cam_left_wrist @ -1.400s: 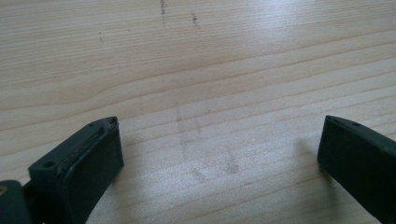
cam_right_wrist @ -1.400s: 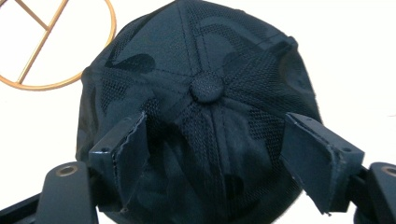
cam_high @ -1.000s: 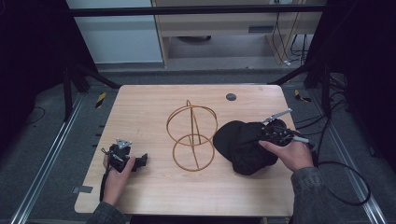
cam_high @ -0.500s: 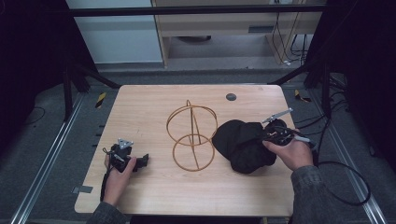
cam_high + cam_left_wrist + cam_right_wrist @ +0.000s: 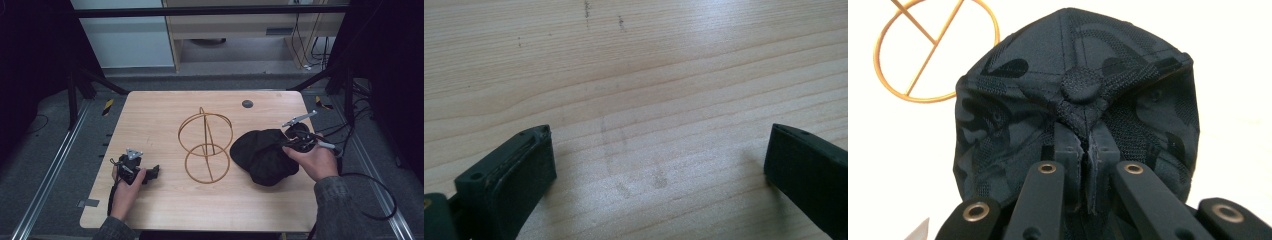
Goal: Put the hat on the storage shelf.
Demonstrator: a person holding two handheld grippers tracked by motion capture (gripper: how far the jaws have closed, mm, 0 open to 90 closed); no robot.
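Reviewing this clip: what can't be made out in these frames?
- Cap brim: high view too dark, right gripper view hides it behind the crown.
- Dark disc on the table: too small to identify in the high view.
- Wire stand base: cut off in the right gripper view by the cap and the top edge.

High view overhead; gripper views close, share table (image 5: 150, 115)

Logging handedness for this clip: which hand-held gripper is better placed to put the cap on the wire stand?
Right. The right hand-held gripper is already shut on the cap beside the wire stand; the left hand-held gripper is open over bare table.
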